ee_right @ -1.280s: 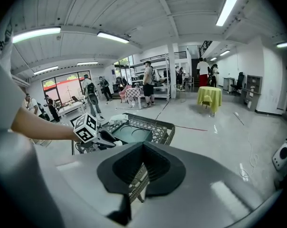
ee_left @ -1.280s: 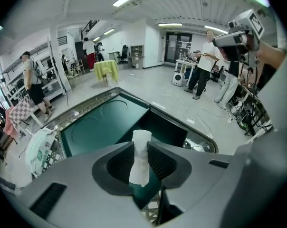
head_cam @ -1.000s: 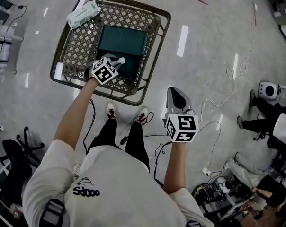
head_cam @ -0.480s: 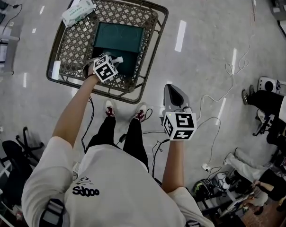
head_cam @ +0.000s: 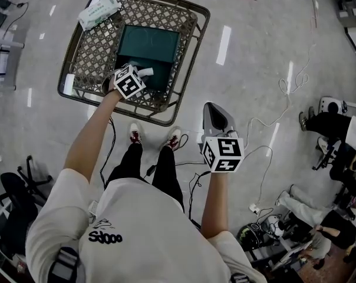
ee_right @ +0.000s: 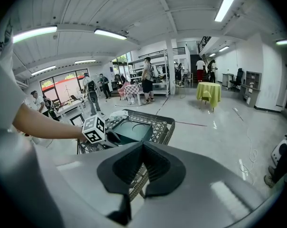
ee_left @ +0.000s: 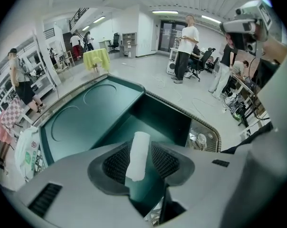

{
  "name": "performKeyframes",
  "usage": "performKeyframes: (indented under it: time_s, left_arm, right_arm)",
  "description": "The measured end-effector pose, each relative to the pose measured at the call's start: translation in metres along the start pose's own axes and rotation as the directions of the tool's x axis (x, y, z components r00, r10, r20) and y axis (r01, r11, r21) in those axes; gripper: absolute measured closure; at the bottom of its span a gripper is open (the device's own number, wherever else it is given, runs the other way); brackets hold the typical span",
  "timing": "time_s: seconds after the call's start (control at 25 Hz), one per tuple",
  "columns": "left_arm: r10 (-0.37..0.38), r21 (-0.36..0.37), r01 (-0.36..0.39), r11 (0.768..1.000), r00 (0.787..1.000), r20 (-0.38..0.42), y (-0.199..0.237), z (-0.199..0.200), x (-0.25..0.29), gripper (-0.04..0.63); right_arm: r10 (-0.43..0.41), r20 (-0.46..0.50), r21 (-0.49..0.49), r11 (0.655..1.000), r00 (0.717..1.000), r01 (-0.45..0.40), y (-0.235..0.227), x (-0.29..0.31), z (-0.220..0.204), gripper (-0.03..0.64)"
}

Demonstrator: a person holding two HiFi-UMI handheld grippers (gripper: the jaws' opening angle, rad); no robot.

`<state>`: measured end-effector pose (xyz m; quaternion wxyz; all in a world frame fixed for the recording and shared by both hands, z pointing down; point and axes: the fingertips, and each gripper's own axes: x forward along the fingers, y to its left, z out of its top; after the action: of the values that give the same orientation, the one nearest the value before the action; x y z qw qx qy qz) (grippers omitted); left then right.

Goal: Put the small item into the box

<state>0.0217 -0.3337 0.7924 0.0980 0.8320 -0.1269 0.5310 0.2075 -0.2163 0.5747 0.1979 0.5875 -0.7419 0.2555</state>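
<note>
A dark green box (head_cam: pixel 150 49) lies open on a brown lattice table (head_cam: pixel 95 52), its deeper hollow (ee_left: pixel 157 122) on the near side. My left gripper (head_cam: pixel 144 73) points steeply down over that hollow. A small white roll (ee_left: pixel 138 153) stands between its pads, and the jaws have just been opening, so the pads no longer press on it. The same roll (head_cam: pixel 146 72) shows at the gripper's tip in the head view. My right gripper (head_cam: pixel 217 118) hangs over the floor to the right of the table. Its jaws (ee_right: pixel 142 163) are shut and empty.
A white tissue pack (head_cam: pixel 98 12) lies on the table's far left corner. The person's shoes (head_cam: pixel 135 135) stand at the table's near edge. Cables (head_cam: pixel 266 140) run over the floor at the right, where people sit (head_cam: pixel 331 128). A chair (head_cam: pixel 16 199) stands lower left.
The left gripper has stayed over the box's near part with the white roll at its tip. The right gripper has not moved. The head view has shifted slightly.
</note>
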Motion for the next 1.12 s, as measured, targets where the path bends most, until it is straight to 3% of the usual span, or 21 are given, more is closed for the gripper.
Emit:
performKeyframes:
  time_s: [0.28, 0.48, 0.84, 1.12]
  left_arm:
    - [0.072, -0.045, -0.067, 0.997, 0.992, 0.105, 0.006, 0.019, -0.042, 0.455]
    - [0.16, -0.083, -0.145, 0.986, 0.961, 0.224, 0.01, 0.041, -0.097, 0.513]
    - [0.316, -0.181, -0.263, 0.948, 0.848, 0.424, 0.005, 0.076, -0.214, 0.578]
    - [0.382, -0.197, -0.33, 0.923, 0.736, 0.558, -0.015, 0.101, -0.296, 0.589]
  right_arm:
    - [0.009, 0.033, -0.025, 1.0, 0.999, -0.008, 0.006, -0.011, 0.015, 0.606]
    - [0.021, 0.092, -0.069, 0.997, 0.996, -0.014, 0.011, -0.026, 0.042, 0.606]
    - [0.024, 0.204, -0.176, 0.984, 0.979, 0.012, 0.018, -0.064, 0.1, 0.606]
    - [0.033, 0.275, -0.265, 0.963, 0.961, 0.042, 0.033, -0.092, 0.14, 0.606]
